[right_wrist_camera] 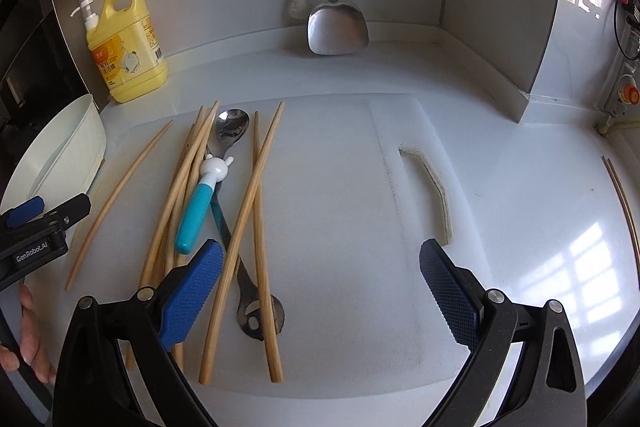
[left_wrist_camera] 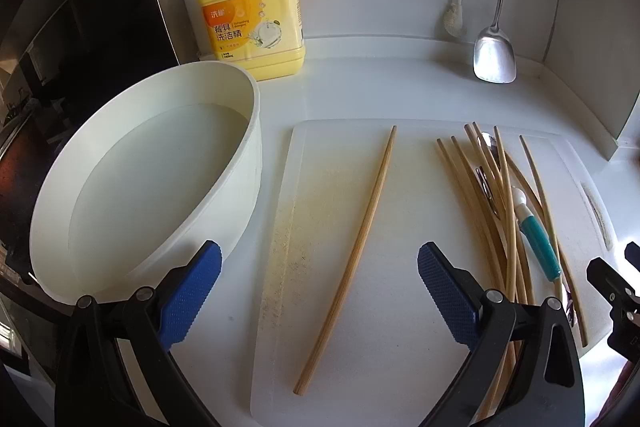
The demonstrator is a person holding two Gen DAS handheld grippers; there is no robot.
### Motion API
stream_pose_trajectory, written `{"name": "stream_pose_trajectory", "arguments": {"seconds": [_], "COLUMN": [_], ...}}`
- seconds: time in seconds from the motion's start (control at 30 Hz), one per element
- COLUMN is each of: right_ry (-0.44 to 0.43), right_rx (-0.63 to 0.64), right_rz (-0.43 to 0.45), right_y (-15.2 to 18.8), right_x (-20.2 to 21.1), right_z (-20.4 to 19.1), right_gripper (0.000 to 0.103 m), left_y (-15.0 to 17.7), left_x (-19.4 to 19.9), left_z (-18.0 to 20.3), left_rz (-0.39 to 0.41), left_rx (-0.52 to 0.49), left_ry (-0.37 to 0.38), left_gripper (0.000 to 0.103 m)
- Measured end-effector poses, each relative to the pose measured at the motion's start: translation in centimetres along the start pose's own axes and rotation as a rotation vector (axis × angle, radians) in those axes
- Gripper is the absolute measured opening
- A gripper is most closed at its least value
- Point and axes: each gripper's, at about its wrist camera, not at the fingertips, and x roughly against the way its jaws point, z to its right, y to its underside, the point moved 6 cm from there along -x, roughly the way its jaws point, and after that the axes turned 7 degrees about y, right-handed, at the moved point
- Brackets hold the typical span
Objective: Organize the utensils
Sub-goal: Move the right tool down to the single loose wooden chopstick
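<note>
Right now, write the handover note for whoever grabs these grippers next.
Left gripper: open, empty, over the near edge of the white cutting board, with the single chopstick lying between its fingers.
Right gripper: open, empty, over bare board to the right of the pile.
One chopstick lies alone on the left of the board; the remaining chopsticks are heaped crosswise with the teal-handled child's spoon and a metal utensil under them. White basin sits left of the board.
Done: apparently one chopstick separated.
Left: untangle the pile, group chopsticks, set spoons apart.

Matt wooden chopsticks, glossy metal spoon, translucent plastic cutting board — rough, scuffed — shiny steel spatula
</note>
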Motion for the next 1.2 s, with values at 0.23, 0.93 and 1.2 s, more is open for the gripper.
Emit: {"name": "stream_pose_trajectory", "arguments": {"seconds": [0.23, 0.93, 1.2], "right_ry": [0.054, 0.094, 0.051], "right_rx": [0.003, 0.08, 0.08], "right_rz": [-0.003, -0.002, 0.006], "right_y": [-0.3, -0.7, -1.0], "right_x": [-2.1, -3.7, -4.1], "right_z": [0.4, -1.0, -1.4], "right_gripper": [0.094, 0.093, 0.09], "left_y": [0.5, 0.8, 0.1], "left_x": [-1.6, -4.2, -4.9], "left_z": [0.1, 0.5, 1.0], "left_rz": [-0.005, -0.04, -0.039], "left_rx": [-0.002, -0.014, -0.019], "left_ry": [0.028, 0.049, 0.064], "left_gripper": [0.097, 0.097, 0.097]}}
